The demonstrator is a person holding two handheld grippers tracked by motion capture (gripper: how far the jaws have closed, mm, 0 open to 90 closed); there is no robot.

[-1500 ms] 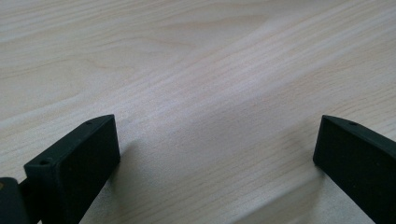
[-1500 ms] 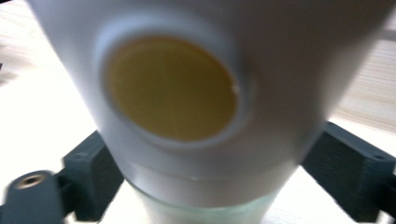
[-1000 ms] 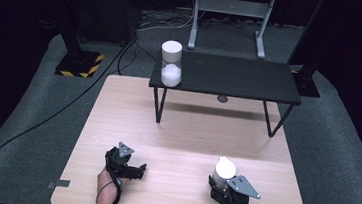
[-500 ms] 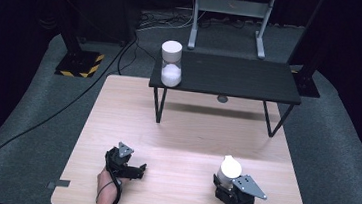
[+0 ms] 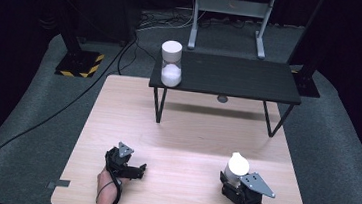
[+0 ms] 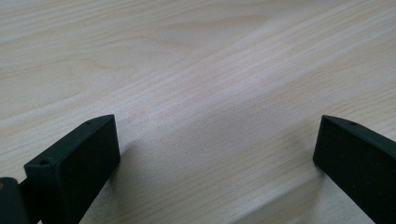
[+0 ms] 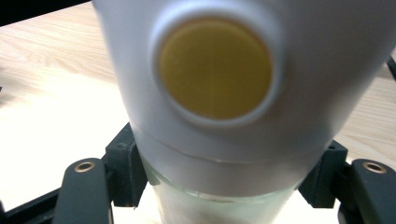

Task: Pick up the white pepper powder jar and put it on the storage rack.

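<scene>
My right gripper [image 5: 234, 178] is shut on a white-capped glass object [image 5: 237, 165] near the front right of the wooden table [image 5: 191, 128]. In the right gripper view the white cap [image 7: 140, 70] with a round yellow disc [image 7: 215, 69] faces the camera. The frosted glass body [image 7: 224, 205] sits clamped between the two black jaws of the right gripper [image 7: 224, 175]. My left gripper [image 5: 138, 170] rests low at the front left, open. In the left gripper view, the left gripper [image 6: 217, 154] has its jaws wide apart over bare wood.
A low black bench [image 5: 231, 77] stands across the far side of the table. A white hourglass-shaped object [image 5: 171, 64] stands upright on the bench's left end. Dark carpet, a black cable [image 5: 41, 123] and stand feet surround the table.
The right gripper has carried the white-capped object a little to the right along the front of the table. The left gripper has stayed where it was.
</scene>
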